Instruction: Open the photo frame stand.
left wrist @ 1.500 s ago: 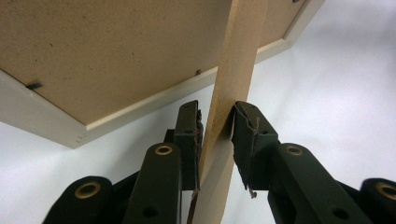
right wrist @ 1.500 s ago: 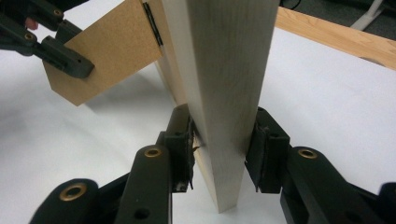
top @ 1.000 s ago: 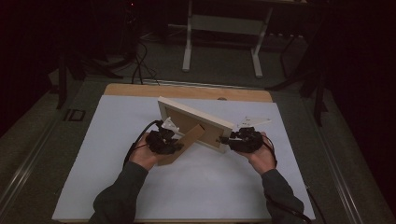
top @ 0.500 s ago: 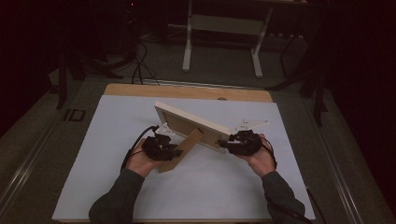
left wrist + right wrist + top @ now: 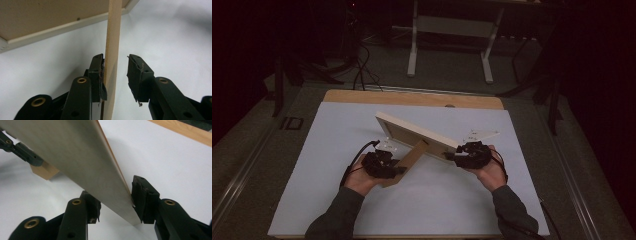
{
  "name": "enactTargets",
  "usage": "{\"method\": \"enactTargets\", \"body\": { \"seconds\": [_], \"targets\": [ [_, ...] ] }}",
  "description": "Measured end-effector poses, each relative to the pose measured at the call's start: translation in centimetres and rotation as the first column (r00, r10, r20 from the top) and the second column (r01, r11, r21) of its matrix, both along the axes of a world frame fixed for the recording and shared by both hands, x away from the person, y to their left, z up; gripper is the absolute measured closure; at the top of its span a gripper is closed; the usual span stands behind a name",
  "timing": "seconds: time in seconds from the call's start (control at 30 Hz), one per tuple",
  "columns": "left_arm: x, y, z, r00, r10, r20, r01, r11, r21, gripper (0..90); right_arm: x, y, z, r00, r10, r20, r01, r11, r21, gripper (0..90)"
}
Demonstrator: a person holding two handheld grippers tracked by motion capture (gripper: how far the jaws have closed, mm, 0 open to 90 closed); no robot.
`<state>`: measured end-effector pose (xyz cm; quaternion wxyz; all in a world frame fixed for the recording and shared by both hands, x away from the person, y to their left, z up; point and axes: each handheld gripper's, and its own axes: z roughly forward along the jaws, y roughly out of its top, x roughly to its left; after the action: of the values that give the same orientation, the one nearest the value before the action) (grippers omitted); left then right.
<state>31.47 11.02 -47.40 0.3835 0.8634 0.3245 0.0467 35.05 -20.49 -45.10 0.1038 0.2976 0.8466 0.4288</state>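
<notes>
On the white sheet covering the wooden table stands a pale wooden picture frame, tilted, its back toward the person; behind the frame a flat tan wooden stand leg juts out toward the near-left; the left gripper straddles that leg, its jaws having just been opening, one pad against the leg and the other clear of it; at the frame's right end the right gripper sits spread around the frame's corner, jaws likewise opening, one pad touching the edge, the other just apart.
</notes>
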Motion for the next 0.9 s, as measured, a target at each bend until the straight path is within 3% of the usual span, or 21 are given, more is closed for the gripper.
{"method": "enactTargets", "body": {
  "seconds": [0.3,0.4,0.53,0.9],
  "targets": [
    [-1.1,0.3,-0.4,1.0,-0.004,0.002,0.004,0.9994,-0.034,64.4,-0.4,0.2,0.0,0.9999,0.01,0.01,-0.01,0.9998,-0.016,58.0],
    [-1.5,0.4,-0.8,0.9994,0.014,0.033,-0.013,0.9995,-0.028,63.9,-0.5,0.3,-0.1,0.9998,0.015,0.016,-0.015,0.9997,-0.02,57.5],
    [-1.6,0.7,-1.3,0.9997,0.017,0.015,-0.016,0.9979,-0.063,63.7,-0.6,0.3,-0.2,0.9996,0.023,0.017,-0.022,0.9994,-0.025,56.9],
    [-1.3,1.1,-2.1,0.9999,0.008,-0.013,-0.009,0.9985,-0.054,59.5,-0.8,0.5,-0.3,0.9996,0.019,0.022,-0.018,0.9995,-0.026,56.0]
  ]
}}
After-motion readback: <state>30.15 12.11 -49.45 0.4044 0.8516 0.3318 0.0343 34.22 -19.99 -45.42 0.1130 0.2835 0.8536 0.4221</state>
